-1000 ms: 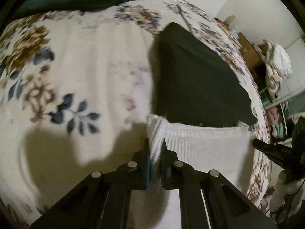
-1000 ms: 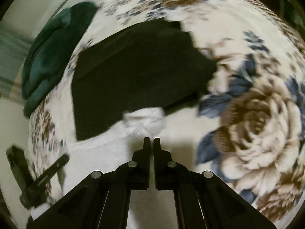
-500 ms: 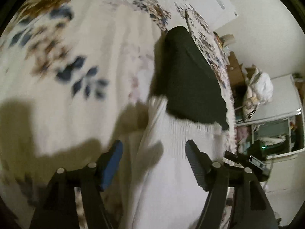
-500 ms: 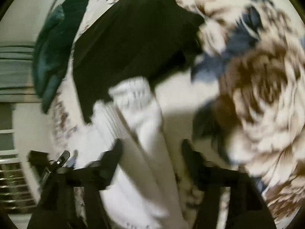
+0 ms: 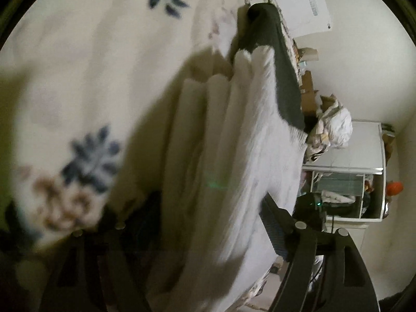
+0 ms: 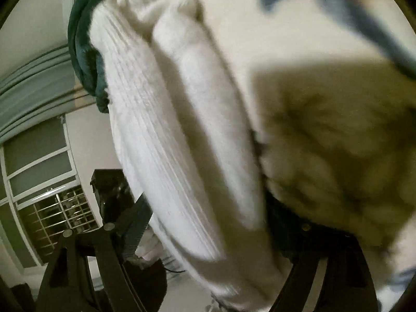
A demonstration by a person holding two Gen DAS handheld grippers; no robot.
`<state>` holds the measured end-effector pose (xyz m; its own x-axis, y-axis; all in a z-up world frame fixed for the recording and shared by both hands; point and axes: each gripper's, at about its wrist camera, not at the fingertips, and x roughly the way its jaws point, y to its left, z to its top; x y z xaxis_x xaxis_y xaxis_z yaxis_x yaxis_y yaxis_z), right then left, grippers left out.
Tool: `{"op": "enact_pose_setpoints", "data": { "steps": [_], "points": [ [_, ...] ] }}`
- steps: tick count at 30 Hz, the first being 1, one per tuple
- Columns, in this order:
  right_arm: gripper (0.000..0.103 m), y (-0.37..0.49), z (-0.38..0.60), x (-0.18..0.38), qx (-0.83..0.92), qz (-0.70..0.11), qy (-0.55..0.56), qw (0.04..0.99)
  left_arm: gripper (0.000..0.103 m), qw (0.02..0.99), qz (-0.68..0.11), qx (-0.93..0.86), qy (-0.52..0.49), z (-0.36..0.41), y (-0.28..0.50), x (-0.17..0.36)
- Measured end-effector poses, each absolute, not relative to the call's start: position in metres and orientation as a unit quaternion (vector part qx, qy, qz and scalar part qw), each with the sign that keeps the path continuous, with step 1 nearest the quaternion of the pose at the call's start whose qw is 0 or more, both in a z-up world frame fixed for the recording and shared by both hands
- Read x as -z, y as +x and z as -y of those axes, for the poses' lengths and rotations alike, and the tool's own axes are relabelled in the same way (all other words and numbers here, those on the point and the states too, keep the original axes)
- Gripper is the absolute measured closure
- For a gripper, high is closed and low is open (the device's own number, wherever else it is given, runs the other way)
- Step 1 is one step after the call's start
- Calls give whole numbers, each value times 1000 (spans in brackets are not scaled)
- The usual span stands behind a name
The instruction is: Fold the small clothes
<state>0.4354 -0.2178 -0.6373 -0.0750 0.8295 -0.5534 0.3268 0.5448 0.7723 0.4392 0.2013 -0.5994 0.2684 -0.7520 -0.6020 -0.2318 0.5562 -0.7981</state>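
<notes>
A white ribbed garment [image 5: 234,143] lies folded in several layers on the floral bedspread [image 5: 91,65], its far end over a black garment [image 5: 283,72]. My left gripper [image 5: 208,213] is open, its fingers astride the white garment's near end, close to the bed. In the right wrist view the same white garment [image 6: 176,119] fills the middle. My right gripper [image 6: 205,208] is open with its fingers either side of the garment's edge. Both views are blurred.
A dark green garment [image 6: 85,46] lies at the bed's far side. Beyond the bed edge are cardboard boxes and a heap of pale laundry [image 5: 332,127], a white cabinet [image 5: 345,182], and a barred window [image 6: 57,213].
Both grippers let go of the white garment and opened wide. Both then dropped low and tilted, closing in along the folded garment.
</notes>
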Motion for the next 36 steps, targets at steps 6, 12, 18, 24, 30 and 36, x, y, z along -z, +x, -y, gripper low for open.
{"op": "enact_pose_setpoints", "data": {
  "steps": [6,12,18,24,30,36],
  "points": [
    [61,445,198,636,-223,-686,409,559,73,713,-556,183,-386,-189,445,563],
    [66,438,196,586,-217,-660,389,605,74,741,-546,188,-344,-173,443,511],
    [67,458,207,496,-236,-627,369,645,74,762,-514,204,-338,-167,468,440],
    [67,522,231,399,-249,-577,352,694,74,781,-472,228,-339,-159,542,385],
    [67,607,246,358,-238,-540,345,730,73,790,-452,241,-338,-140,636,386],
    [67,684,258,436,-214,-561,353,718,73,781,-485,225,-322,-125,702,458]
  ]
}}
